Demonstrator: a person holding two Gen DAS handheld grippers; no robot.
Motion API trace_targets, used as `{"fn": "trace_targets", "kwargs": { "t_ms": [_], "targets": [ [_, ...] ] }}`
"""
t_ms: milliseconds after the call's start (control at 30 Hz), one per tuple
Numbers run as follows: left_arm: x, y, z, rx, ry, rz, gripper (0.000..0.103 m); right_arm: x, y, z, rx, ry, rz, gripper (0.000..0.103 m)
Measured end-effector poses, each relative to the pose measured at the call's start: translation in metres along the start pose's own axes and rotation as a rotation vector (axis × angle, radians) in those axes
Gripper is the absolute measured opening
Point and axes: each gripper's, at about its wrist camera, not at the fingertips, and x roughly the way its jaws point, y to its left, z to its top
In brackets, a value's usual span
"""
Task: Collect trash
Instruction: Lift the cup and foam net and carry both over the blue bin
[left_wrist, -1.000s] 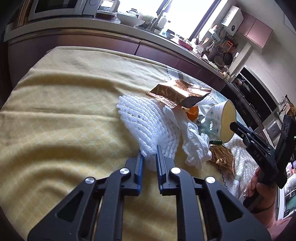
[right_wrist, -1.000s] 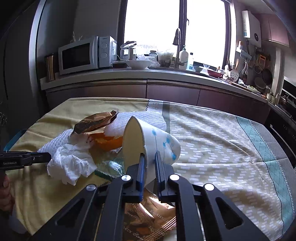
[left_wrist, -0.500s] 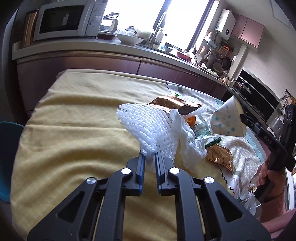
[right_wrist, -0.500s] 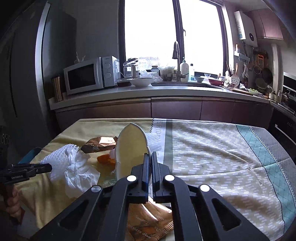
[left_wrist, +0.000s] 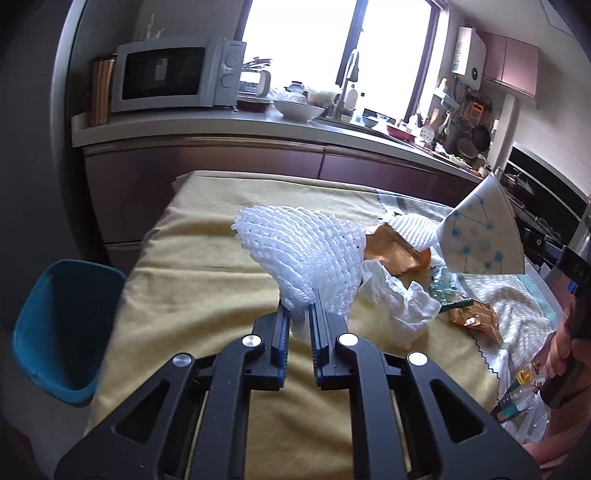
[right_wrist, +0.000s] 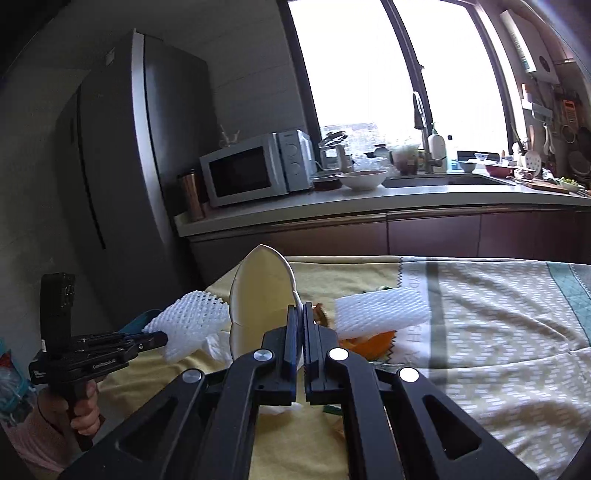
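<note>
My left gripper (left_wrist: 298, 314) is shut on a white foam net sleeve (left_wrist: 306, 251) and holds it lifted above the yellow tablecloth (left_wrist: 207, 273); it also shows in the right wrist view (right_wrist: 192, 325). My right gripper (right_wrist: 300, 314) is shut on the rim of a squashed paper cup (right_wrist: 258, 295) with blue dots (left_wrist: 480, 236), held above the trash pile. On the cloth lie a crumpled white tissue (left_wrist: 399, 306), a gold wrapper (left_wrist: 391, 247), orange peel (right_wrist: 369, 341) and a second foam net (right_wrist: 384, 308).
A teal bin (left_wrist: 62, 325) stands on the floor off the table's left edge. Another gold wrapper (left_wrist: 476, 319) lies near the right edge. Behind the table runs a counter with a microwave (right_wrist: 255, 170), bowl (right_wrist: 362, 179) and sink; a fridge (right_wrist: 122, 166) stands left.
Both grippers have risen, lifting the foam net and the cup off the pile. The right gripper's jaws have closed tighter, flattening the cup. The teal bin has come into the left view.
</note>
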Motion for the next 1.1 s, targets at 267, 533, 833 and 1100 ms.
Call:
{"fn": "trace_targets", "kwargs": {
  "t_ms": [267, 533, 833, 1100],
  "targets": [
    [-0.034, 0.04, -0.005, -0.065, -0.053, 0.075, 0.011, 0.032, 0.037, 0.005, -0.017, 0.049, 0.177, 0.002],
    [-0.066, 0.093, -0.014, -0.157, -0.096, 0.207, 0.011, 0.081, 0.085, 0.018, -0.042, 0.122, 0.36, 0.002],
    [-0.087, 0.153, -0.031, -0.271, -0.099, 0.339, 0.011, 0.14, 0.145, 0.024, -0.096, 0.209, 0.503, 0.002],
    [-0.093, 0.183, -0.045, -0.31, -0.083, 0.416, 0.011, 0.186, 0.184, 0.025, -0.095, 0.286, 0.557, 0.002]
  ]
}}
